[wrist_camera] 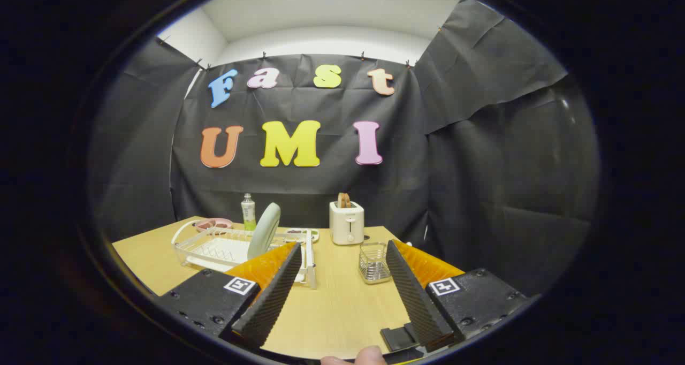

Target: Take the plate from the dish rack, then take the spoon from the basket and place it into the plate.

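jaws agape over bare table (332, 306), plate (264, 230) upright in dish rack (214, 250).

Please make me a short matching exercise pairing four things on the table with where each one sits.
Things:
1. plate
2. toaster
3. basket
4. bottle

Places:
A. behind the dish rack, near the wall
B. just ahead of the open gripper, beside one finger
C. standing on edge in the dish rack
D. at the table's far edge, bread sticking out of it

Pairs: 1-C, 2-D, 3-B, 4-A
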{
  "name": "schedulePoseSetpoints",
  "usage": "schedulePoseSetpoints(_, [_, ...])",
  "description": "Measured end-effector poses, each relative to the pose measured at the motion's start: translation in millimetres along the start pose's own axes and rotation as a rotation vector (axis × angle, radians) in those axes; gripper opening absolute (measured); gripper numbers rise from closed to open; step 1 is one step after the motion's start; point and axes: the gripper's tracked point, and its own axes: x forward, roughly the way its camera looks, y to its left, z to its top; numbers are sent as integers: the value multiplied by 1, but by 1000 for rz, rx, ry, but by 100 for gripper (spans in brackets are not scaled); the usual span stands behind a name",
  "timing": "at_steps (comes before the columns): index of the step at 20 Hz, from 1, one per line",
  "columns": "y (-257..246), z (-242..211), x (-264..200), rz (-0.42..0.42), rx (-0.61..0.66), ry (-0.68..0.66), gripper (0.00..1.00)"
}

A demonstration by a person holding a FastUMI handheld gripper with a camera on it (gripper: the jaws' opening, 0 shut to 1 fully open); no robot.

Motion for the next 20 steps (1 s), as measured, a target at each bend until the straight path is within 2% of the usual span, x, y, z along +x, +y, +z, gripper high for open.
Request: schedulePoseSetpoints(20, [15,-1,16,23,-9,35,100])
